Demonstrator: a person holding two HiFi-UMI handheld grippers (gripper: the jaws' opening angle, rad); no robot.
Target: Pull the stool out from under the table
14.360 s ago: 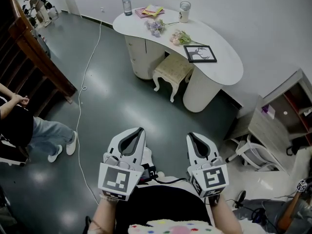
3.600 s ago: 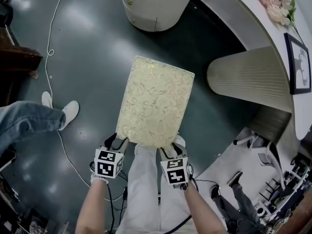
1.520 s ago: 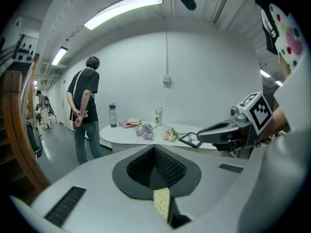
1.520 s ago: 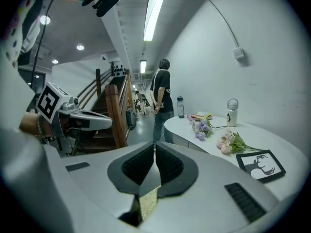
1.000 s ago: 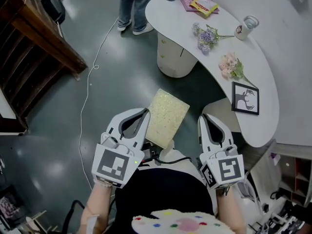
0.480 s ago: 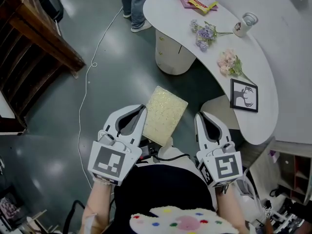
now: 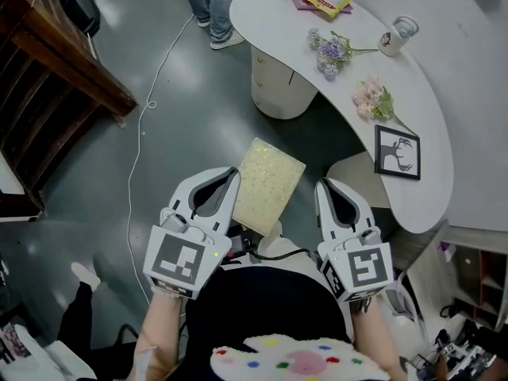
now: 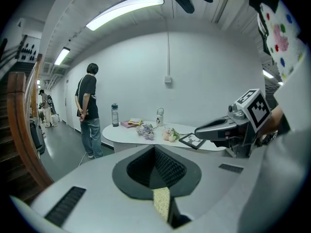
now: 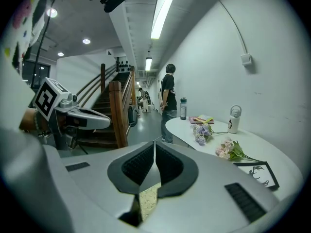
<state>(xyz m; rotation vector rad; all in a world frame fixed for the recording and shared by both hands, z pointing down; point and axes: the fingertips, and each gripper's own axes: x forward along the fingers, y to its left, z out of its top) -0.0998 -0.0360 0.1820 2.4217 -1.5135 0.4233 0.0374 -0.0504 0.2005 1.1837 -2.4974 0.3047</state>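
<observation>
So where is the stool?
In the head view, the stool stands on the grey floor mid-picture, seen between the left hand-held gripper and the right hand-held gripper, out from under the white table.

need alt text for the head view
Seen from above, a cream cushioned stool stands on the grey floor, out from under the curved white table, just beyond the left gripper and right gripper, both shut, side by side.
</observation>
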